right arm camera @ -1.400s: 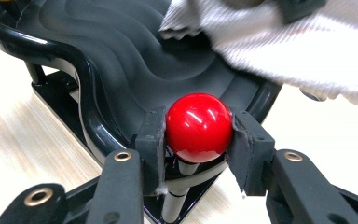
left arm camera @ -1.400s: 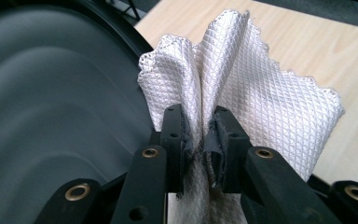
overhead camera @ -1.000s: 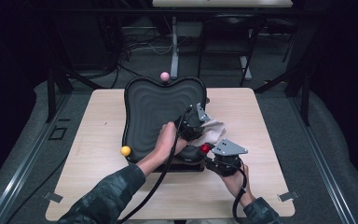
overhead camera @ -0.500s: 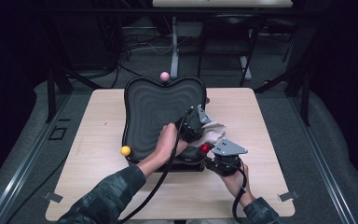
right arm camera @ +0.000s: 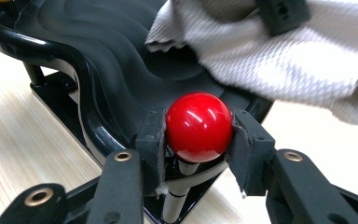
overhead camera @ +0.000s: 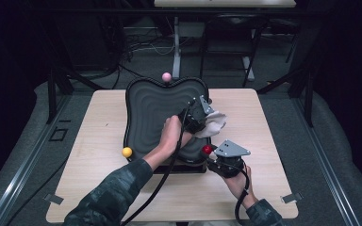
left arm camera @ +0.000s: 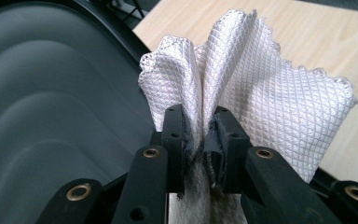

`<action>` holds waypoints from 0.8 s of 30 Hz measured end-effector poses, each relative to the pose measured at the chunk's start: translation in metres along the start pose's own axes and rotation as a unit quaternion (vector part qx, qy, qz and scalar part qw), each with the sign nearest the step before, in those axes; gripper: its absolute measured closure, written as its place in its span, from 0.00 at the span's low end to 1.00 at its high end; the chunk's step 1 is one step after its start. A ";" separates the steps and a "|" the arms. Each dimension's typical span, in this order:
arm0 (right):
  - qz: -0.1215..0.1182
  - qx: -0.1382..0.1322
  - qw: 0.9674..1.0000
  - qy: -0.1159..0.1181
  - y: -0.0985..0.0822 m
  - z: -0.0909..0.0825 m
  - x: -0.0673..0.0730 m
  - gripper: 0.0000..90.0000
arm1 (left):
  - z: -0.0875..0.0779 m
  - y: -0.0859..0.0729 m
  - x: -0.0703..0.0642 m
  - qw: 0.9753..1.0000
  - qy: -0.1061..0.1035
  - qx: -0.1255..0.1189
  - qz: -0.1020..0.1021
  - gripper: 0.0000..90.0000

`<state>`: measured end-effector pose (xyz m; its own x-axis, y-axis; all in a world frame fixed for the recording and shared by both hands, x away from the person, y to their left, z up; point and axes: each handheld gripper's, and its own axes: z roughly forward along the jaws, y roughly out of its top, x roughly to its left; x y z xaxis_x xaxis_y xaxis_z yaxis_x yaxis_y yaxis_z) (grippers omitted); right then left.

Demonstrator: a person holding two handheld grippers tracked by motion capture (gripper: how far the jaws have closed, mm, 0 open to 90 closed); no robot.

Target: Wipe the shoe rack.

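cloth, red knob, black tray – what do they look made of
Cloth: woven fabric, likely microfibre; white diamond weave, zigzag-cut edges, soft folds, matte.
Red knob: probably hard plastic; smooth gloss with sharp light reflections.
Black tray: seems moulded plastic; wavy ridges, satin sheen inside, glossier rounded rim.

White cloth [left arm camera: 261,98], bottom edge cropped

A light wooden table [overhead camera: 99,179] fills the middle of the frame; a black wavy tray [overhead camera: 153,110] on its stand sits at centre.
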<state>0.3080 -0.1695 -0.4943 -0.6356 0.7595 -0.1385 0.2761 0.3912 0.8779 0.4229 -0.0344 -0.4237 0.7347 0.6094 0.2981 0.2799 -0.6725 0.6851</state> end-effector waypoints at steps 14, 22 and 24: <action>0.001 0.001 1.000 0.000 0.000 0.000 0.001 0.66 | 0.009 0.019 0.019 0.999 0.025 -0.004 -0.029 0.85; 0.002 0.000 1.000 0.000 0.000 0.000 0.001 0.66 | 0.013 0.028 0.028 0.998 0.034 -0.005 -0.046 0.85; 0.002 0.000 1.000 0.000 0.000 0.000 0.001 0.66 | 0.015 0.031 0.030 0.998 0.040 -0.006 -0.051 0.85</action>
<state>0.3076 -0.1687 -0.4945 -0.6347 0.7608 -0.1357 0.2786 0.3891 0.8780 0.4626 -0.0435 -0.4031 0.6513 0.7059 0.2785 0.3423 -0.6008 0.7224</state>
